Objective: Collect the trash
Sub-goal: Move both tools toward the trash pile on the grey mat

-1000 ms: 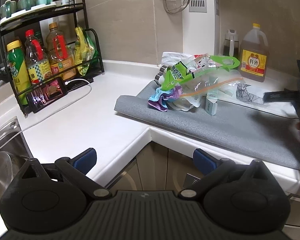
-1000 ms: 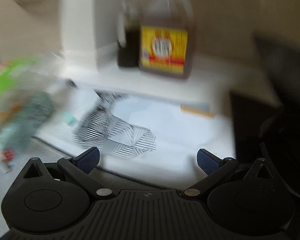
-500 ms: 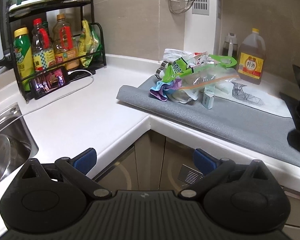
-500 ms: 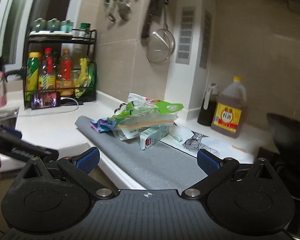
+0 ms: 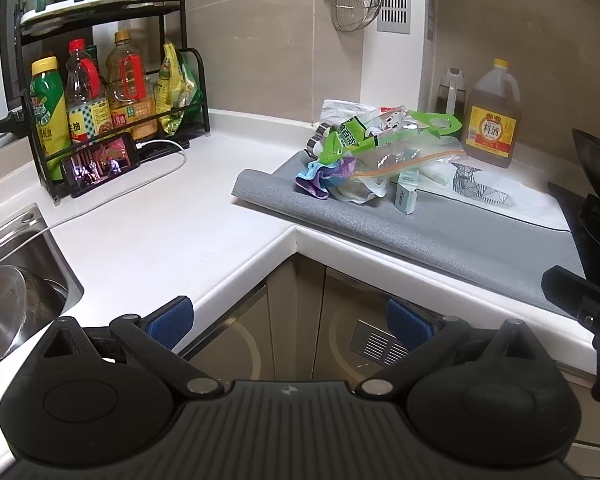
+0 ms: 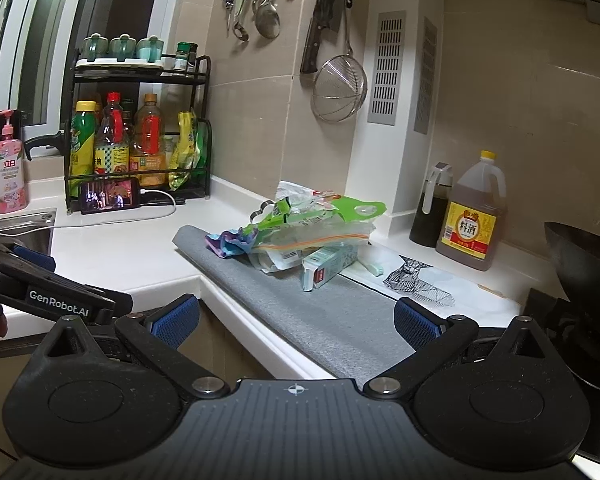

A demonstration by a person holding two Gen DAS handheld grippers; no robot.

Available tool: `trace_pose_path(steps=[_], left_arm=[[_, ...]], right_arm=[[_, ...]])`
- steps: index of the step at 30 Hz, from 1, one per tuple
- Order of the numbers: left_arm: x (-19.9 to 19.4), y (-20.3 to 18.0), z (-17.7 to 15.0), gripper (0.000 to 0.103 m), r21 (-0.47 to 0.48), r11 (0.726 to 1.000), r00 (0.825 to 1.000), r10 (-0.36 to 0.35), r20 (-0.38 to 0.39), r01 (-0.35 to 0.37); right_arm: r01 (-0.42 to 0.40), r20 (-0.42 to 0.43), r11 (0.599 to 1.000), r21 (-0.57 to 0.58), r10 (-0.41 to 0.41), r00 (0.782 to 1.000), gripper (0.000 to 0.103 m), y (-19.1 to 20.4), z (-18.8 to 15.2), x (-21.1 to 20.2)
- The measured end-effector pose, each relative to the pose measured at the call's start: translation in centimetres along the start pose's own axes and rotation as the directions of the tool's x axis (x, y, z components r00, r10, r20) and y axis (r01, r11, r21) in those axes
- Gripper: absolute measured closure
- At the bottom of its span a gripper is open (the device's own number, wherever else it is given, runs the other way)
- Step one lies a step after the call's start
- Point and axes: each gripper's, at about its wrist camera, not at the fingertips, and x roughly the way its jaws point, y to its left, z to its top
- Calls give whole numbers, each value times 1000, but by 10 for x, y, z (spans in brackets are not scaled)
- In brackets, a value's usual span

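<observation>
A loose heap of trash lies at the far end of the grey mat (image 5: 440,232) on the white surface (image 5: 172,232). A clear zip-top plastic bag with an orange seal strip (image 5: 396,160) rests slanted across the heap, with a bright green plastic wrapper (image 5: 364,138) draped over its top. A crumpled purple-and-blue wrapper (image 5: 324,176) sits at the left edge. A small pale-green cardboard box (image 6: 330,266) leans at the front right.

both wrist views face trash pile (image 5: 374,160) from afar.
</observation>
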Motion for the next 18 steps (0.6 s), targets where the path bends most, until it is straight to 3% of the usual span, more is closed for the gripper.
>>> trace_pose_path(steps=[18], left_arm=[[15,-15,-2,0,44,999,999,-1,-36,2]], right_arm=[[-6,-46,998,66,9,999,0,-15,-10,16]])
